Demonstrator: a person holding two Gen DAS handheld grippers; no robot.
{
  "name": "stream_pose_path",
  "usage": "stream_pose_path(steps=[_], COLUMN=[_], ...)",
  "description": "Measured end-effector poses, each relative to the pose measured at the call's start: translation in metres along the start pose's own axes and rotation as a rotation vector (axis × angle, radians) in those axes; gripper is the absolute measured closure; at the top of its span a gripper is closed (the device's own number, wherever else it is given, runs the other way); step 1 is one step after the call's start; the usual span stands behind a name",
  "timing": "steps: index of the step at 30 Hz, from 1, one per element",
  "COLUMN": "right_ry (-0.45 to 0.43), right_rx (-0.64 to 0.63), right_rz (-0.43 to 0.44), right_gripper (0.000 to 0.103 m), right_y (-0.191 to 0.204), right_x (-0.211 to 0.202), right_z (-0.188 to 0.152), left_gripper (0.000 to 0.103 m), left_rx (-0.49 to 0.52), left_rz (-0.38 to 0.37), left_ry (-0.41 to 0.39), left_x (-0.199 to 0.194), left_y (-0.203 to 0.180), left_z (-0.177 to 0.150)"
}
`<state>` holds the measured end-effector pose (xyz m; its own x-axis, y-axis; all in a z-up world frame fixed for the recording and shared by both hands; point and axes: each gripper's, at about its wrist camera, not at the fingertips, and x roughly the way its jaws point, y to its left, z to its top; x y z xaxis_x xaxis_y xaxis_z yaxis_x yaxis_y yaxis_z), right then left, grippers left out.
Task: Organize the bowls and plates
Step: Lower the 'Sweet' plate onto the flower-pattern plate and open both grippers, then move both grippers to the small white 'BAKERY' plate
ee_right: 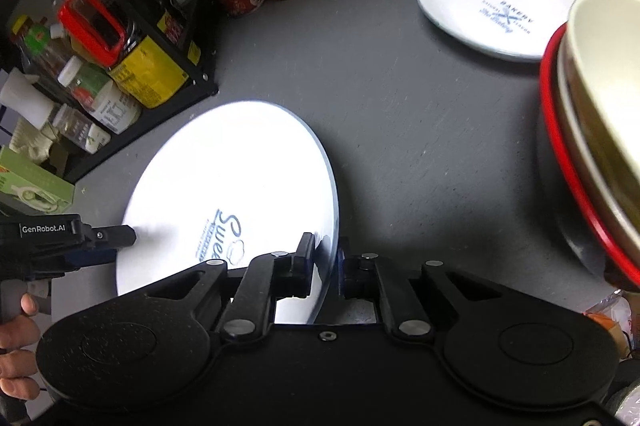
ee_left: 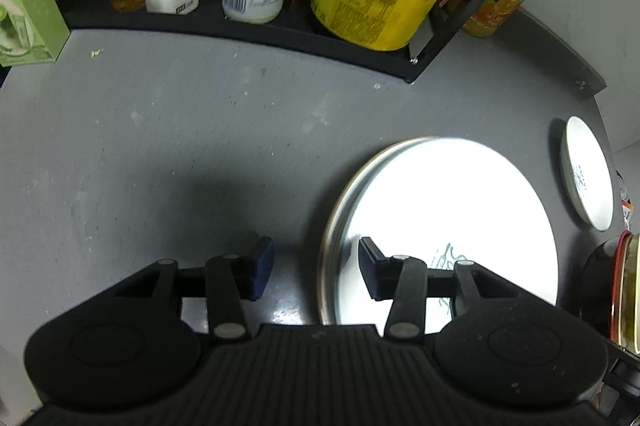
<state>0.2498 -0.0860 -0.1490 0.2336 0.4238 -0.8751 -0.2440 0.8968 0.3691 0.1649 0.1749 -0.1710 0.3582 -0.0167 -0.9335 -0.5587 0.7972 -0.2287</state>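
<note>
Your right gripper (ee_right: 325,264) is pinching the near right rim of the large white plate (ee_right: 228,185), one finger above the rim and one below it. Your left gripper (ee_left: 316,272) is spread wide over the grey table (ee_left: 180,145), its right finger (ee_left: 370,272) hanging above the same plate's left edge and its left finger over bare tabletop; it holds nothing. From the right wrist view, that plate sits tilted at near centre, printed with blue lettering. To the right, stacked bowls (ee_right: 592,129) with a red rim rise close to the camera. Farther back on the right lies a small white plate (ee_right: 492,5) marked "BAKERY", well apart from the large one. At far left a black rack (ee_left: 240,29) holds sauce bottles and jars
</note>
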Motion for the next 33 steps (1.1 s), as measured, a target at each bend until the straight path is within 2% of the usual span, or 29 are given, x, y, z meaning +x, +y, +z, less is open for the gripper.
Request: stream_pose_path(steps=[4,9,12,16,21,23,26,29,31,33], right_ry=[0.005,0.011,-0.007,-0.030,-0.047,-0.061,-0.082,-0.103,-0.119,-0.132], right_rx=[-0.023,-0.015,-0.009,-0.011,-0.033,-0.040,-0.039,-0.045,-0.052,-0.058], right_rz=[-0.024,-0.030,-0.006,0.020,0.024,0.032,0.039,0.051,0.054,0.047], right_gripper=[0.080,0.079,0.078,0.055,0.052,0.045,0.032,0.024,0.019,0.018], right_y=[0.005,0.004,0.003,0.004,-0.002,-0.005,-0.009,-0.010,-0.011,-0.013], right_x=[0.003,-0.001,-0.011,-0.026,-0.043,-0.050,-0.063,-0.076,-0.084,-0.090], right_z=[-0.003,0.000,0.004,0.013,0.022,0.027,0.035,0.044,0.049,0.056], left_gripper=[0.059,0.066,0.068,0.067,0.064,0.063,0.055,0.047,0.037,0.035], left_rx=[-0.028,-0.023,-0.030,-0.024,-0.005,0.004,0.026,0.034,0.033,0.041], left_rz=[-0.018,-0.032,-0.025,-0.012,-0.020,-0.022,-0.008,-0.024,-0.039,-0.047], left_ry=[0.004,-0.016,0.000,-0.005,-0.020,-0.018,-0.027,-0.044,-0.039,-0.047], left_x=[0.006,0.003,0.002,-0.005,-0.021,-0.027,-0.035,-0.041,-0.042,-0.043], left_y=[0.005,0.003,0.000,-0.004,-0.013,-0.019,-0.032,-0.045,-0.054,-0.065], left_z=[-0.001,-0.003,-0.001,0.003,0.005,0.005,0.006,0.007,0.008,0.009])
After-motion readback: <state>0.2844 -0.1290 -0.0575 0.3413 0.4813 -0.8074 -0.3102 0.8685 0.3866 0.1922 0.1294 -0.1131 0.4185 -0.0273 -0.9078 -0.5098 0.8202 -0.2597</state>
